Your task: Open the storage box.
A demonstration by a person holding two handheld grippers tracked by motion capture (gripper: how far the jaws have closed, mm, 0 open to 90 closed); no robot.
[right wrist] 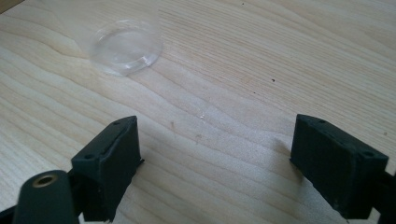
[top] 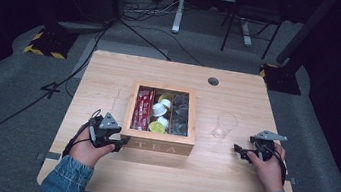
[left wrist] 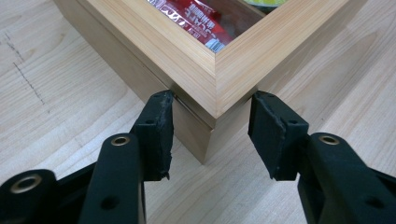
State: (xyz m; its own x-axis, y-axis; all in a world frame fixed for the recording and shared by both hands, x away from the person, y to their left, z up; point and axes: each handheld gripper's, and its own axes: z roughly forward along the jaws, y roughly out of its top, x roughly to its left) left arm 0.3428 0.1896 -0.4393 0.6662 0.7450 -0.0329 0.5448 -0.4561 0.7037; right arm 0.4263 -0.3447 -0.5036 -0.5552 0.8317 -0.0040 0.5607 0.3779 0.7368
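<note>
**Colours and patterns**

Pale wood box [top: 157,142] lettered "TEA". Inside: red sachets [top: 143,109] with white print, white pods [top: 159,109], yellow-green pods [top: 156,127], dark glossy packets [top: 179,114]. Clear, colourless cup [top: 225,125]. Light wood-grain bench [top: 227,180]. Black left gripper [top: 122,142] and right gripper [top: 236,149], each topped with grey. Blue denim sleeves [top: 65,182].

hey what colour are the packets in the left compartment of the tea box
Red, with white print. The packets show best in the high view, in the tea box.
</note>
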